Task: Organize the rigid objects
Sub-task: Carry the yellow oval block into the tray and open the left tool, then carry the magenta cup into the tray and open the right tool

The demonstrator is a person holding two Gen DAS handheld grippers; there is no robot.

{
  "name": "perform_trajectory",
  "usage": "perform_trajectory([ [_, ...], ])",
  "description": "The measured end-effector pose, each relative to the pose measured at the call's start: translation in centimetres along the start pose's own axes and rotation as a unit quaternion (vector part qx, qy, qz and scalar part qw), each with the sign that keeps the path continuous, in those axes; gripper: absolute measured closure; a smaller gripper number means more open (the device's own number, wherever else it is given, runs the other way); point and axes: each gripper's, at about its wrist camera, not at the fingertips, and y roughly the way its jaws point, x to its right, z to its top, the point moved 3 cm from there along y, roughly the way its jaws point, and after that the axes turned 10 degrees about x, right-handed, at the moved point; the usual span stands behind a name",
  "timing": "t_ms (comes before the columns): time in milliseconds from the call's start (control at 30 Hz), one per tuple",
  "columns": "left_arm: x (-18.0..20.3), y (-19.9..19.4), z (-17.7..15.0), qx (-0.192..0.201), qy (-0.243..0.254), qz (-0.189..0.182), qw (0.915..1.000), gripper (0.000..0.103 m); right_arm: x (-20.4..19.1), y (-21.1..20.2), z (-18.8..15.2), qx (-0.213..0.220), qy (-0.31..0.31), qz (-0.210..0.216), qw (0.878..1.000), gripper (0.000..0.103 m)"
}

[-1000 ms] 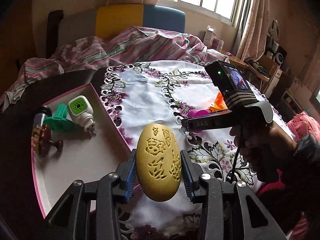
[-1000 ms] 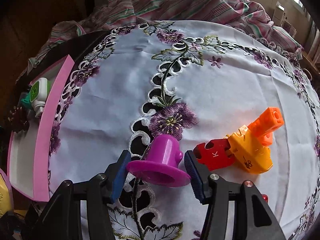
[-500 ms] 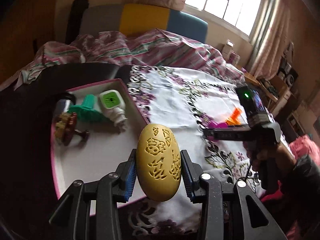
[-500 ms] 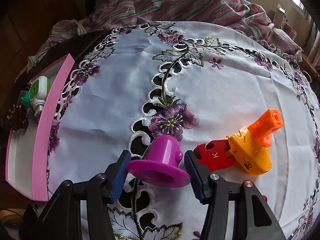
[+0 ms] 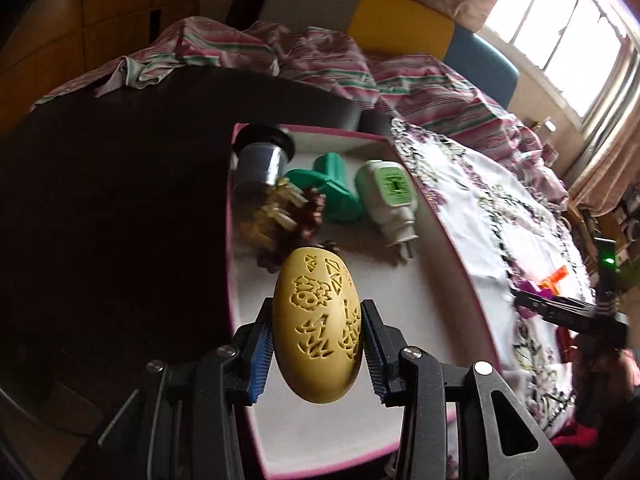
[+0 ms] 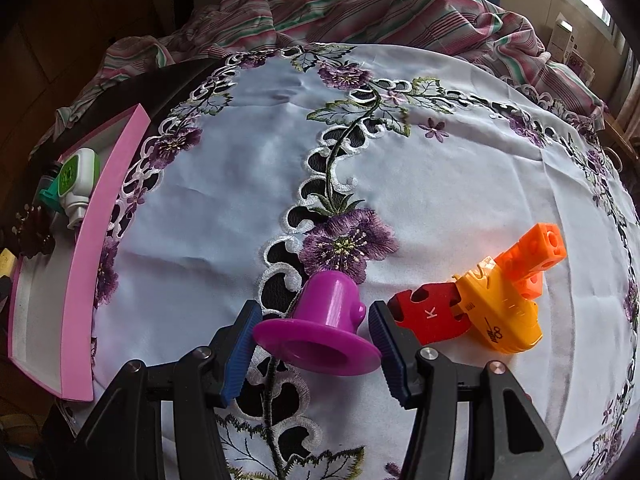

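Tongs on the left point(image 5: 318, 344) are clamped on a yellow egg-shaped piece point(image 5: 318, 328), matte, its face cut with flower and triangle openwork, held upright above the near part of the pink-rimmed tray point(image 5: 452, 256). Farther along that tray lie a green-and-white plug point(image 5: 390, 196), a teal flanged piece point(image 5: 334, 184), a dark cylinder point(image 5: 260, 158) and a brown beaded thing point(image 5: 296, 220). Right of the tray, on the embroidered cloth point(image 6: 440, 184), the right tongs point(image 6: 316, 330) bracket a glossy purple bell-shaped piece point(image 6: 324, 324) lying tilted; the blue pads sit at its wide brim, and whether they press it cannot be told. Beyond it lie red point(image 6: 430, 312), amber point(image 6: 500, 312) and orange point(image 6: 534, 252) pieces, touching one another.
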Motion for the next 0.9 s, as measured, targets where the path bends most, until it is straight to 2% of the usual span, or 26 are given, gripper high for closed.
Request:
perform_trajectory([
  [200,-1.3,1.1,0.0,-0.002,-0.004,0.019,0.9998,0.061,-0.1,0.0,0.0,0.000,0.000,-0.001,1.000,0.047],
  [300,-1.2,1.0,-0.2,0.003,0.018,0.033,0.9993,0.062,-0.1,0.0,0.0,0.000,-0.002,-0.001,1.000,0.047],
  [500,-0.5,-0.6,-0.4,0.038,0.058,0.063,0.9956,0.062,-0.2,0.0,0.0,0.001,-0.002,-0.002,1.000,0.047],
  [667,-0.2,-1.9,-0.3,0.049,0.070,0.080,0.9931,0.062,-0.2,-0.1,0.0,0.001,-0.004,-0.004,1.000,0.047],
  [900,0.5,-3.8,-0.2,0.062,0.081,0.085,0.9911,0.062,-0.3,-0.2,0.0,0.003,-0.007,-0.007,1.000,0.047],
])
